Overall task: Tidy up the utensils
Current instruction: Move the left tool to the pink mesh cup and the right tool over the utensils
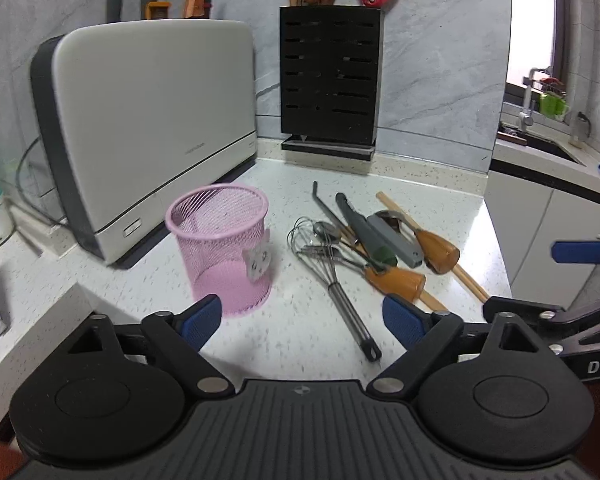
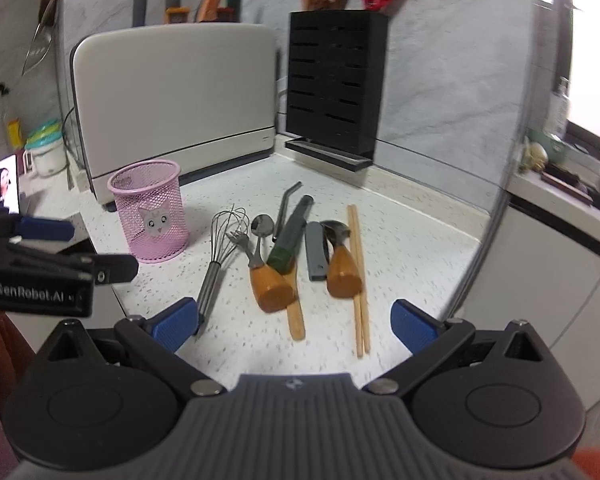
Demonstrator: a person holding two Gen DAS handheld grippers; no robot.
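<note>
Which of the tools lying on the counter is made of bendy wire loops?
The whisk, at the pile's left end, nearest the pink basket. Its head is thin wire loops; the others are solid.

Upright on the speckled counter: pink mesh cup (image 2: 150, 212), cat sticker on its wall, empty as far as visible. Just right of it, lying loosely heaped: wire whisk (image 2: 220, 248), metal spoon (image 2: 262, 226), wooden-handled fork (image 2: 260, 272), bent metal straw (image 2: 286, 204), grey-green peeler (image 2: 292, 236), paired wooden chopsticks (image 2: 358, 280).
</note>
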